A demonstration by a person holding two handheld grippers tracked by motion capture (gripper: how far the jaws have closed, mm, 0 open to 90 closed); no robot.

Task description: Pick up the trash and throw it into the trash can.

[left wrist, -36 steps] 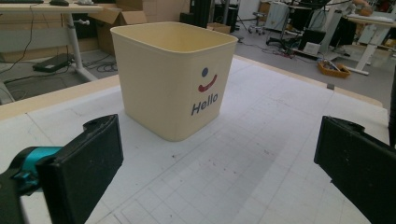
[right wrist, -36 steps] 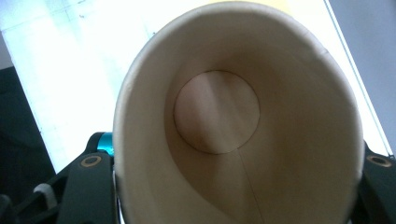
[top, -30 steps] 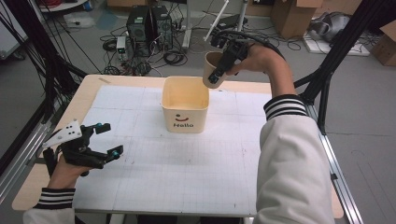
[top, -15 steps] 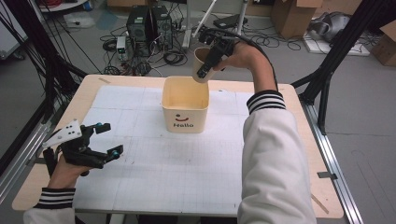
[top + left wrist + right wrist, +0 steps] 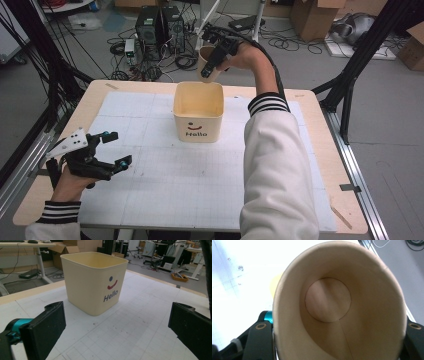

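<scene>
My left tongs [image 5: 111, 150] rest apart and empty at the near left of the surface [image 5: 165, 190]. Farther off stands the cream Hello bin [image 5: 198, 111]. Beyond its far rim my right tongs [image 5: 214, 60] stay clamped on the paper cup [image 5: 206, 64], held in the air. I judge this the carry; next I must bring the cup over the bin's mouth and let go.

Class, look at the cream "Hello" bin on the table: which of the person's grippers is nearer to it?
The right. The right gripper, holding a paper cup, hangs just above the Hello bin's far rim. The left gripper rests open near the table's front left corner.
</scene>
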